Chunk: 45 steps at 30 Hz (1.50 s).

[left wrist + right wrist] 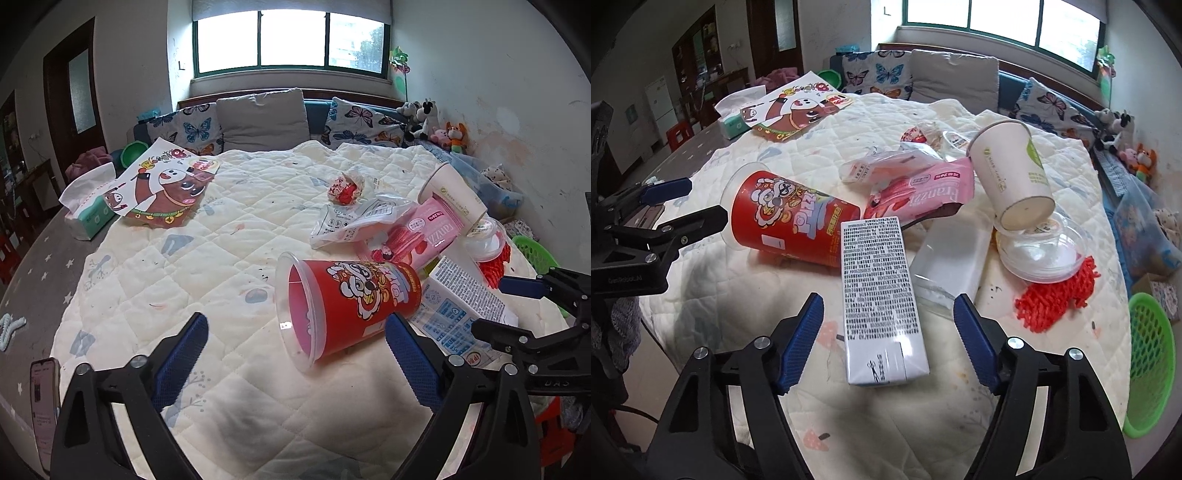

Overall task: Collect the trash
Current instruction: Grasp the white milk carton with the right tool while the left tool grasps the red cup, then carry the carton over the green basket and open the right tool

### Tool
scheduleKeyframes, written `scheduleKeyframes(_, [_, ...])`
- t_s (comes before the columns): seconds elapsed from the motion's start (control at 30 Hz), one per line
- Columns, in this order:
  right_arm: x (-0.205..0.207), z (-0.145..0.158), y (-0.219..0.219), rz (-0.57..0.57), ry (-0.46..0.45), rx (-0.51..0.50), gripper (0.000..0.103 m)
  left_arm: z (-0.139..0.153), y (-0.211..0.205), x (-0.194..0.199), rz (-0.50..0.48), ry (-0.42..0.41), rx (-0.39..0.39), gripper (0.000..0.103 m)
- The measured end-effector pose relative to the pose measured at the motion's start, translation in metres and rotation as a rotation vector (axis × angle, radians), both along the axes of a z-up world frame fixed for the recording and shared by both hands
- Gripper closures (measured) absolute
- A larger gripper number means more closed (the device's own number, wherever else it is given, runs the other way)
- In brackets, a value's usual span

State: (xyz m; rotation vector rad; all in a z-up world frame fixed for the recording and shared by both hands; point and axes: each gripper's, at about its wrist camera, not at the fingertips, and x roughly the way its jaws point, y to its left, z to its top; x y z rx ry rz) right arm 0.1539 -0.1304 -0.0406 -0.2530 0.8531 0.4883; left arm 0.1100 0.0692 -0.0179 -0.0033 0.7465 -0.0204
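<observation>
A heap of trash lies on a quilted table cover. A red plastic cup [347,306] lies on its side, mouth toward me; it also shows in the right wrist view [790,221]. My left gripper [295,350] is open, its blue fingers either side of the cup's mouth end, not touching. A white milk carton [879,291] lies flat. My right gripper [888,332] is open around the carton's near end. Behind lie a pink snack bag [923,192], a tipped white paper cup [1012,170], a clear lidded tub [1038,251] and red foam netting [1052,295].
A green plastic basket [1148,362] stands at the right table edge. A tissue box [88,210] and a cartoon paper bag [159,188] lie at the far left. A phone [44,398] lies near the left edge. A sofa with cushions stands behind the table.
</observation>
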Motion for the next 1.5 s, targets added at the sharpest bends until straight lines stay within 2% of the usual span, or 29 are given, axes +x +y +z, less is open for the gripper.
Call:
scheduleKeyframes(0.03, [0.001, -0.001, 0.001, 0.003, 0.001, -0.003, 0.033, -0.001, 0.0, 0.001, -0.001, 0.005, 0.0, 0.019])
scheduleKeyframes(0.13, [0.005, -0.004, 0.005, 0.017, 0.015, -0.011, 0.039, -0.005, 0.002, 0.007, -0.012, 0.026, -0.029, 0.022])
scheduleKeyframes(0.37, [0.015, -0.011, 0.009, 0.027, 0.04, -0.015, 0.045, -0.014, 0.0, 0.021, -0.063, 0.062, -0.074, 0.025])
scheduleKeyframes(0.4, [0.015, -0.011, 0.01, 0.029, 0.043, -0.016, 0.046, -0.016, 0.0, 0.023, -0.071, 0.068, -0.082, 0.028])
scheduleKeyframes(0.5, [0.018, -0.014, 0.012, 0.043, 0.067, -0.013, 0.056, -0.021, 0.001, 0.03, -0.09, 0.09, -0.122, 0.03])
scheduleKeyframes(0.6, [0.018, -0.013, 0.011, 0.048, 0.068, -0.009, 0.061, -0.025, 0.003, 0.035, -0.108, 0.107, -0.172, 0.034])
scheduleKeyframes(0.73, [0.013, -0.011, 0.005, 0.049, 0.075, 0.014, 0.062, -0.029, 0.003, 0.038, -0.141, 0.112, -0.228, 0.043])
scheduleKeyframes(0.9, [0.002, -0.005, -0.007, 0.042, 0.071, 0.037, 0.062, -0.028, -0.006, 0.035, -0.193, 0.097, -0.252, 0.054])
scheduleKeyframes(1.0, [-0.005, -0.001, -0.016, 0.035, 0.079, 0.059, 0.062, -0.026, -0.011, 0.031, -0.209, 0.084, -0.246, 0.063])
scheduleKeyframes(1.07, [-0.011, 0.001, -0.022, 0.033, 0.079, 0.067, 0.062, -0.025, -0.013, 0.028, -0.223, 0.079, -0.248, 0.074])
scheduleKeyframes(1.17, [-0.02, 0.006, -0.031, 0.03, 0.082, 0.087, 0.062, -0.024, -0.016, 0.023, -0.236, 0.074, -0.252, 0.079])
scheduleKeyframes(1.33, [-0.039, 0.016, -0.044, 0.036, 0.074, 0.117, 0.062, -0.017, -0.024, 0.01, -0.241, 0.057, -0.229, 0.095])
scheduleKeyframes(1.5, [-0.052, 0.029, -0.063, -0.006, 0.025, 0.128, 0.062, -0.005, -0.033, -0.008, -0.25, 0.038, -0.188, 0.098])
